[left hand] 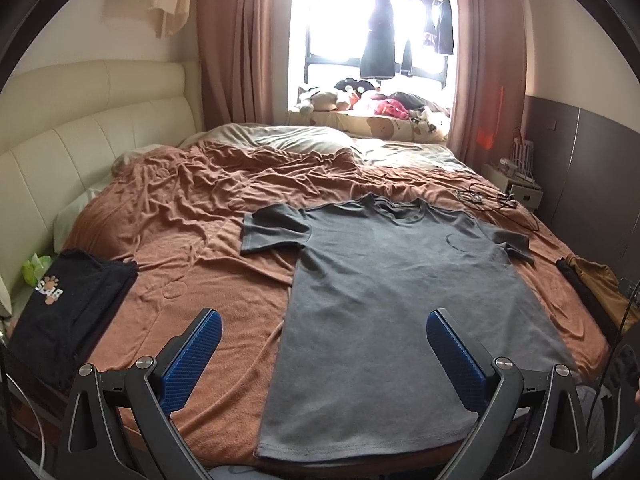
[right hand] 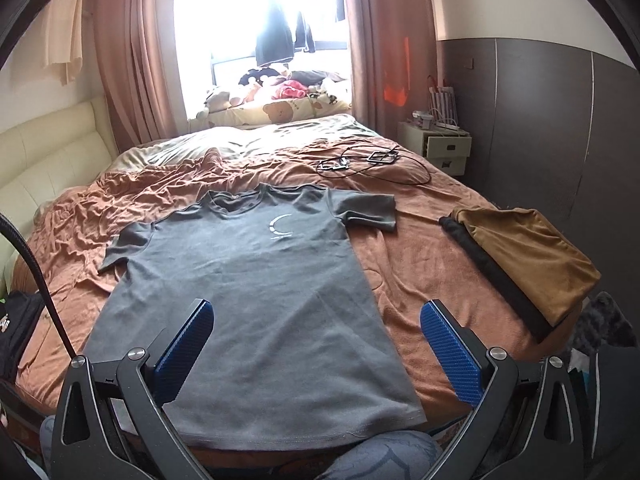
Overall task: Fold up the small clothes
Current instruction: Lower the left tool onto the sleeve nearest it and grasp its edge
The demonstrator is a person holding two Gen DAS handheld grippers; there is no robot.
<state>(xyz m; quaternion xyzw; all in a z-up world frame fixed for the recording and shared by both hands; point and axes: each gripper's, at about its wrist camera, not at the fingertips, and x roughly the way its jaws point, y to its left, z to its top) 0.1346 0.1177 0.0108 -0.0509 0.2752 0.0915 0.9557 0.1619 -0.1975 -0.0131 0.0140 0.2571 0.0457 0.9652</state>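
Bedroom with a large bed [right hand: 420, 264] under a rumpled rust-brown blanket [left hand: 192, 216] serving as the work surface; nearest the viewer, the left gripper [left hand: 320, 354] hovers above the hem area with jaws spread wide, blue pads [left hand: 192, 356] bare, pinching nothing; the right gripper [right hand: 316, 346] likewise stands spread wide over the lower right edge of the garment, holding nothing; between and beyond them a grey T-shirt [right hand: 256, 280] lies flat, face up, hem toward the bed's near edge, both sleeves out, a white crescent mark [right hand: 279, 227] on the chest; to the left, a folded black garment [left hand: 68, 304] with a paw print; to the right, a folded tan garment [right hand: 528, 256] on a black one; farther off, tangled black cables [right hand: 368, 164]; beyond, a white nightstand [right hand: 440, 144], pink curtains [left hand: 236, 40] and a bright window [right hand: 256, 12] with dark clothes hanging.
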